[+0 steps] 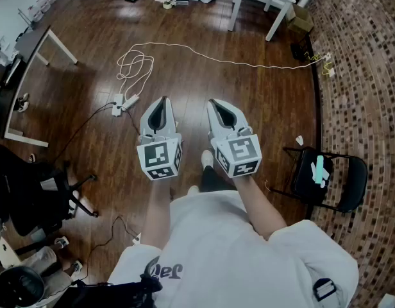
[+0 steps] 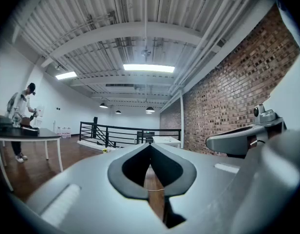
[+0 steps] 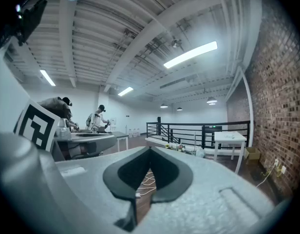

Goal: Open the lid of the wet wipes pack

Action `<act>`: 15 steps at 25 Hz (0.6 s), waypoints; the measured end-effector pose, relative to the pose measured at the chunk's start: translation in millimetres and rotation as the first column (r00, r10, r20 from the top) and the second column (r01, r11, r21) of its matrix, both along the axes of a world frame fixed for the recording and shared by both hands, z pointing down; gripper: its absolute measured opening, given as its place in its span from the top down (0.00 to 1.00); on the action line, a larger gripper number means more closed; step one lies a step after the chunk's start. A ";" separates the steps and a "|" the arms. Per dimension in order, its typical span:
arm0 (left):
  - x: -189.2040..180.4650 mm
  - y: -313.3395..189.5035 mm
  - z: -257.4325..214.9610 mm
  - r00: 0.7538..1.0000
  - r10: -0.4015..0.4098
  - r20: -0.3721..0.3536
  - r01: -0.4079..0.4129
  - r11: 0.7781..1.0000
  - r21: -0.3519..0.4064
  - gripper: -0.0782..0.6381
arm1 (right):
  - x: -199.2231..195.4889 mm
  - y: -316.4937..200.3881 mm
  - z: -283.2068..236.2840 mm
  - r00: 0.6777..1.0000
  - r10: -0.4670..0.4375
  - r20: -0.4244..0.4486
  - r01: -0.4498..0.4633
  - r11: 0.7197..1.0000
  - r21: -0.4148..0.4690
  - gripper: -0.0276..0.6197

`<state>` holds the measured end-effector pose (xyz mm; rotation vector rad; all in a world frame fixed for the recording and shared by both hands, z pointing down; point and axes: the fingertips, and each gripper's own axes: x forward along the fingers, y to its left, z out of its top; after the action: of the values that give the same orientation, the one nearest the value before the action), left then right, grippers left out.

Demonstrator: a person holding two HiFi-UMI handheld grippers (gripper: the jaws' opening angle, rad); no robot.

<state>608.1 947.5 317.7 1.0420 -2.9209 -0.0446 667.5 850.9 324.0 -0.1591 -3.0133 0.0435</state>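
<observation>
1. The left tongs (image 1: 160,101) are closed, tips together with nothing between them, at mid-frame in the head view.
2. The right tongs (image 1: 214,102), just beside them, are likewise closed and empty.
3. Beneath both lies the wooden floor (image 1: 249,95), with a white cable (image 1: 134,66) looped at upper centre.
4. At right a black chair (image 1: 351,185) carries a small white-and-teal item (image 1: 320,170). I cannot tell whether it is the wipes pack.

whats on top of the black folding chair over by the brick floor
A small pale green and white item lies on the seat of the black folding chair. It is too small to identify. Anything under the item or beneath the seat is covered.
</observation>
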 end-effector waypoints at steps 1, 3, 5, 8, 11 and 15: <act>-9.9 -9.4 -4.0 1.000 0.010 0.005 -0.010 1.000 -0.007 0.87 | -12.1 -10.0 -3.3 1.000 0.006 0.004 -0.006 1.000 -0.010 0.97; -30.0 -27.1 -13.4 1.000 0.022 0.020 -0.022 1.000 -0.015 0.87 | -36.7 -28.5 -13.5 1.000 0.012 0.025 -0.012 1.000 0.002 0.97; -52.7 -41.0 -25.1 0.999 0.012 0.043 -0.011 1.000 -0.014 0.87 | -63.6 -42.3 -30.9 0.998 0.000 0.065 -0.005 0.997 0.071 0.97; -83.1 -63.8 -36.4 0.997 -0.025 0.071 0.026 1.000 -0.013 0.87 | -98.2 -64.2 -48.4 0.994 -0.057 0.097 0.048 0.994 0.100 0.97; -101.5 -97.0 -35.3 0.997 -0.039 0.069 0.041 0.999 -0.015 0.87 | -119.6 -92.4 -47.6 0.985 -0.141 0.103 0.135 0.989 0.063 0.97; -124.6 -111.2 -25.1 0.996 -0.066 0.052 0.069 0.997 -0.042 0.87 | -152.4 -113.2 -31.0 0.987 -0.151 0.060 0.149 0.988 0.049 0.97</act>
<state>483.5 836.3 292.6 0.9522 -2.9871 0.0438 515.1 737.7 293.1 -0.3896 -3.0525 -0.0433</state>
